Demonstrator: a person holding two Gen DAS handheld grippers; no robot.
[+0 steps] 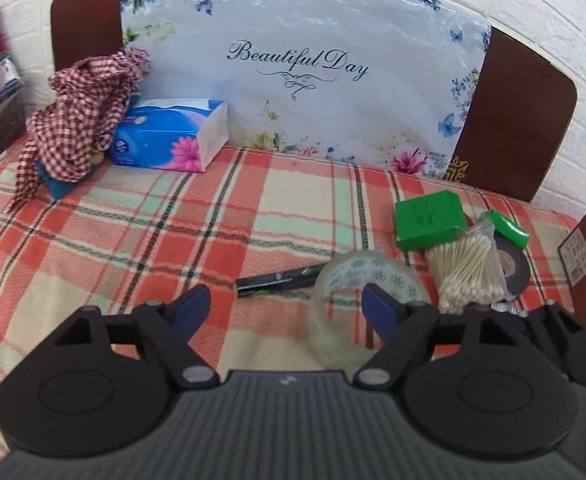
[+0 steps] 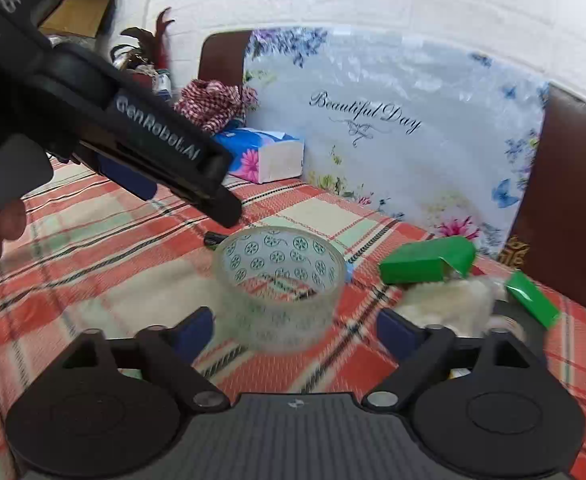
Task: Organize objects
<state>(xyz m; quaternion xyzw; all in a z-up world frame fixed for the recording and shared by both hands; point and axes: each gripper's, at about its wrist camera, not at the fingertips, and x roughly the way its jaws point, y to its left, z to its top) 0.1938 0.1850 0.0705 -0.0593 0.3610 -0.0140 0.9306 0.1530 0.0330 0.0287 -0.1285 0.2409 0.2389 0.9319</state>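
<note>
A clear tape roll [image 1: 367,300] with a printed core lies on the plaid cloth [image 1: 133,232]. My left gripper [image 1: 285,308] is open; its right finger [image 1: 381,312] sits inside or against the roll. In the right wrist view the tape roll [image 2: 279,280] lies just ahead of my open right gripper [image 2: 295,330], between its fingers. The left gripper's body [image 2: 133,140] hangs above the roll at upper left. A black pen [image 1: 277,280] lies behind the roll.
A green box [image 1: 429,220], a bag of cotton swabs [image 1: 469,272], a black tape roll [image 1: 513,268] and a small green box [image 1: 509,228] lie at the right. A tissue box [image 1: 173,136] and checked cloth [image 1: 81,116] stand back left, before a floral board [image 1: 305,64].
</note>
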